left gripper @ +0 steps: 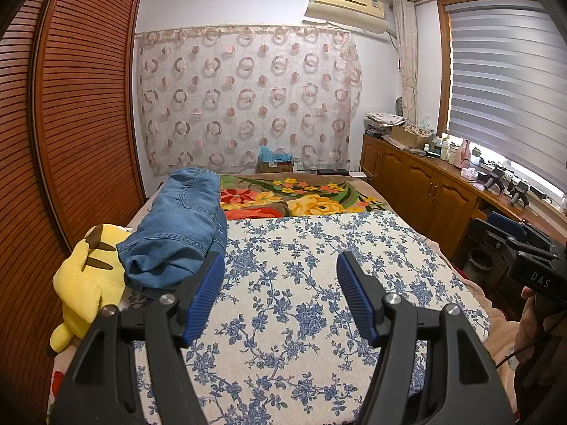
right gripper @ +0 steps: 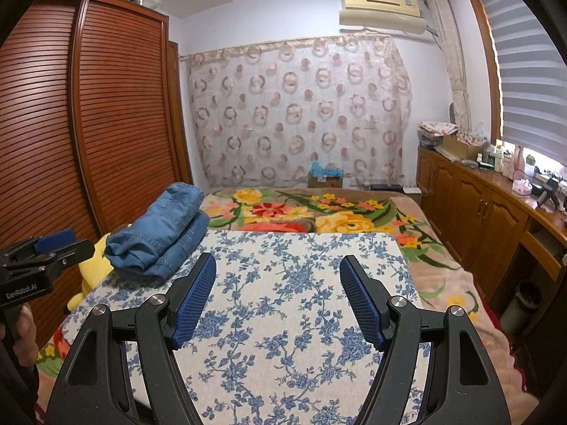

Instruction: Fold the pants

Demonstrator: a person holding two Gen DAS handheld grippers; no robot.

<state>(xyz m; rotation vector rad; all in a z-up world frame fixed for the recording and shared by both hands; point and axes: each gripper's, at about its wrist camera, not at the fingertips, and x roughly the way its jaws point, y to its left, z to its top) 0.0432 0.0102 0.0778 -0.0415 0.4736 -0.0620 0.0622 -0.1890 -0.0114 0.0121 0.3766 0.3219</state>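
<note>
Folded jeans (left gripper: 177,226) lie just beyond the gaping left hand-held gripper (left gripper: 280,265).

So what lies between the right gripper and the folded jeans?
Only bare blue-flowered cloth. The right wrist view shows the open right gripper clear of the jeans.

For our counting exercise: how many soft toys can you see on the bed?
1. A yellow soft toy lies at the bed's left edge beside the folded jeans, which partly cover it; others could be hidden behind them.
</note>
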